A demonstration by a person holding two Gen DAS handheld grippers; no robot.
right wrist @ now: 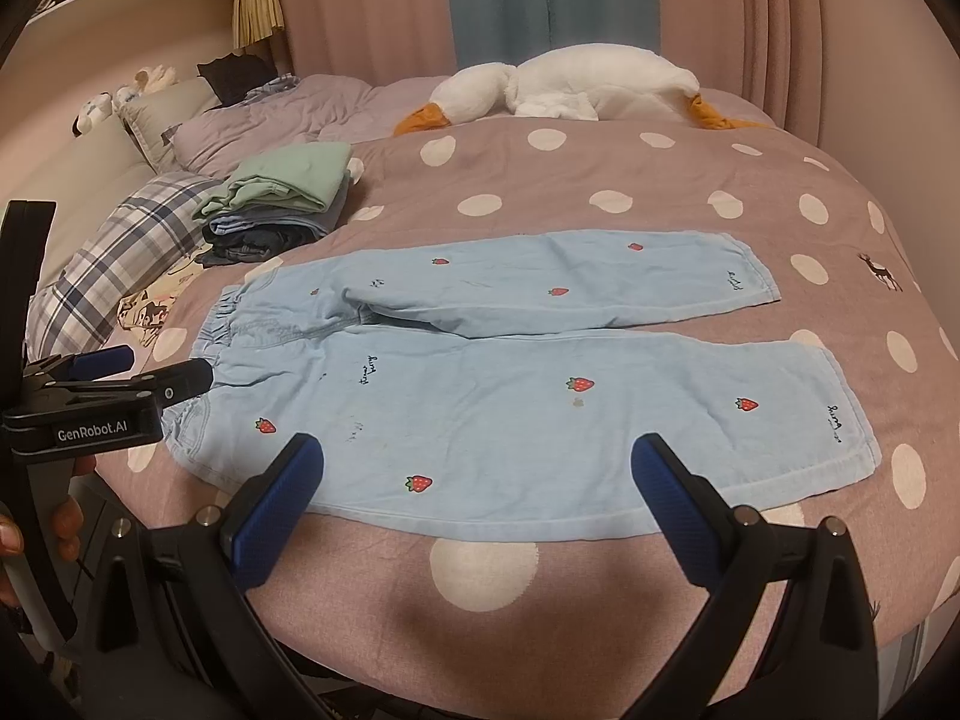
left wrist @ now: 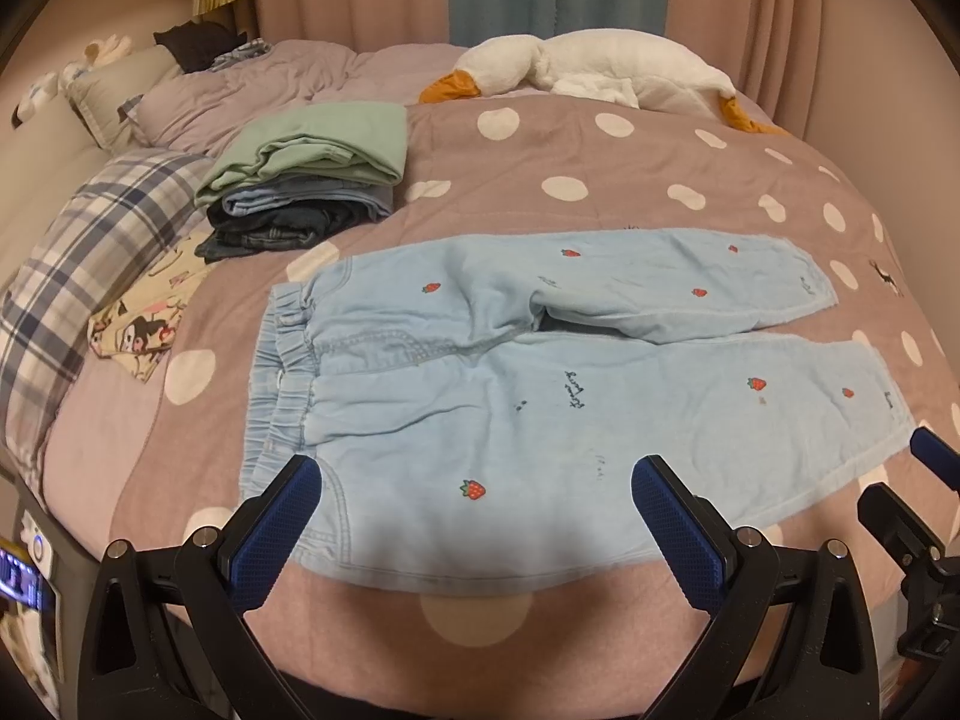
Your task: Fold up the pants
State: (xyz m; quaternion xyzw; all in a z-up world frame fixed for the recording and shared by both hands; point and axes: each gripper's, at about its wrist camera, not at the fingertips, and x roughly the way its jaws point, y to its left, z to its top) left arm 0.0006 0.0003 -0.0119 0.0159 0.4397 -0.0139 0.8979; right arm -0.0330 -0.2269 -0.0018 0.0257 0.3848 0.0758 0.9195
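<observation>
Light blue pants [left wrist: 540,384] with red strawberry prints lie flat and unfolded on the bed, waistband to the left, both legs stretched to the right. They also show in the right wrist view [right wrist: 510,384]. My left gripper [left wrist: 477,474] is open and empty, hovering over the near edge by the waist and hip. My right gripper [right wrist: 477,450] is open and empty over the near leg's lower edge. The left gripper [right wrist: 144,372] shows from the side in the right wrist view by the waistband. The right gripper's fingertips [left wrist: 930,450] show at the left wrist view's right edge.
A pink polka-dot bedspread [left wrist: 600,168] covers the bed. A stack of folded clothes [left wrist: 306,180], green on top, sits at the back left. A plaid pillow [left wrist: 90,252] and a cartoon-print cloth [left wrist: 144,318] lie left. A white goose plush [left wrist: 588,72] lies at the back.
</observation>
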